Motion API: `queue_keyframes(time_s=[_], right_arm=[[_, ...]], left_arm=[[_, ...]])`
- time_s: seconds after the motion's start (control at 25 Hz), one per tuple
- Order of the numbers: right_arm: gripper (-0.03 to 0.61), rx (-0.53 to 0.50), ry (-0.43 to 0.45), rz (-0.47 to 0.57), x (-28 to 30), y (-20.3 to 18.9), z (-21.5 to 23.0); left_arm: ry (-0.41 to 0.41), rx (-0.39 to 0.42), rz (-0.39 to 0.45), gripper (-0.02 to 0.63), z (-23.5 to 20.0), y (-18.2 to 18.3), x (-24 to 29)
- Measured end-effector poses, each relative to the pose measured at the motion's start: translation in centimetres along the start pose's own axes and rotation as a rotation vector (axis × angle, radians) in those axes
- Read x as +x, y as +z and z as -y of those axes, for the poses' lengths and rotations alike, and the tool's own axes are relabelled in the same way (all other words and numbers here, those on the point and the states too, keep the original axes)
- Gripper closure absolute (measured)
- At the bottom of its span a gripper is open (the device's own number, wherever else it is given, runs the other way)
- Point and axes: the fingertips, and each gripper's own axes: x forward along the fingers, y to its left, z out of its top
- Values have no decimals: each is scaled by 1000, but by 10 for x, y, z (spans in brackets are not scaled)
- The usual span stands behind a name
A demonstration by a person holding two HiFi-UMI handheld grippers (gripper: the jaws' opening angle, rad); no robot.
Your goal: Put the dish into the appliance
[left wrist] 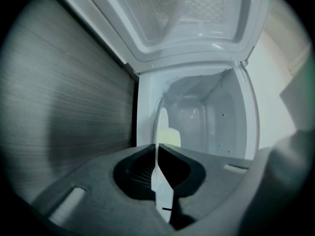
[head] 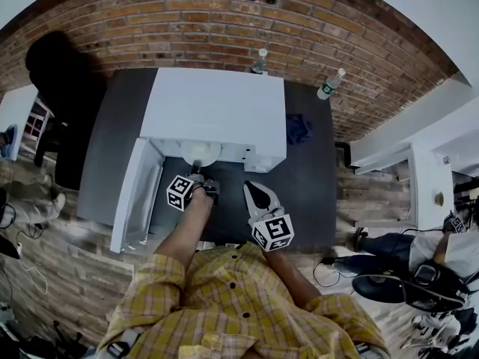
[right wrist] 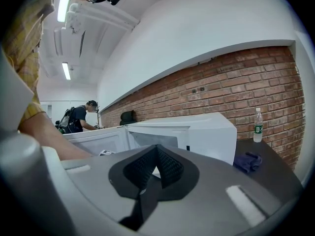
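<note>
A white microwave [head: 217, 111] stands on the dark table [head: 310, 178], its door [head: 133, 193] swung open to the left. My left gripper [head: 197, 175] is shut on the rim of a white dish [head: 200, 152] at the mouth of the oven. In the left gripper view the dish [left wrist: 160, 127] stands edge-on between the pressed jaws of that gripper [left wrist: 157, 157], with the empty cavity [left wrist: 211, 122] behind and the door [left wrist: 197, 14] above. My right gripper [head: 258, 197] hangs in front of the oven, shut and empty, as the right gripper view [right wrist: 157, 154] confirms.
Two water bottles [head: 259, 60] [head: 330, 84] stand along the brick wall behind the microwave. A blue cloth [head: 299, 128] lies on the table to its right. A black chair [head: 63, 88] sits at the left, and a person [right wrist: 76, 117] stands far behind.
</note>
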Motion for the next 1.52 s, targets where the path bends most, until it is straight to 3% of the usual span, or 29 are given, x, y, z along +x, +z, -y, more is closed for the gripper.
queue_keyframes(time_s=[0.28, 0.48, 0.64, 0.96, 1.44, 1.52], right_arm=[[581, -5, 0, -5, 3, -1, 3], [581, -6, -4, -13, 4, -2, 5], [580, -2, -14, -18, 3, -4, 8], [580, 0, -20, -23, 4, -3, 11], [580, 11, -5, -17, 4, -4, 0], [580, 11, -4, -16, 3, -4, -2]], left_arm=[[23, -4, 5, 593, 2, 0, 11], [92, -42, 3, 461, -10, 2, 17], [117, -59, -8, 413, -17, 1, 21], [126, -84, -15, 403, -17, -1, 22], [37, -74, -63, 405, 8, -2, -8], [15, -71, -73, 436, 13, -2, -15]])
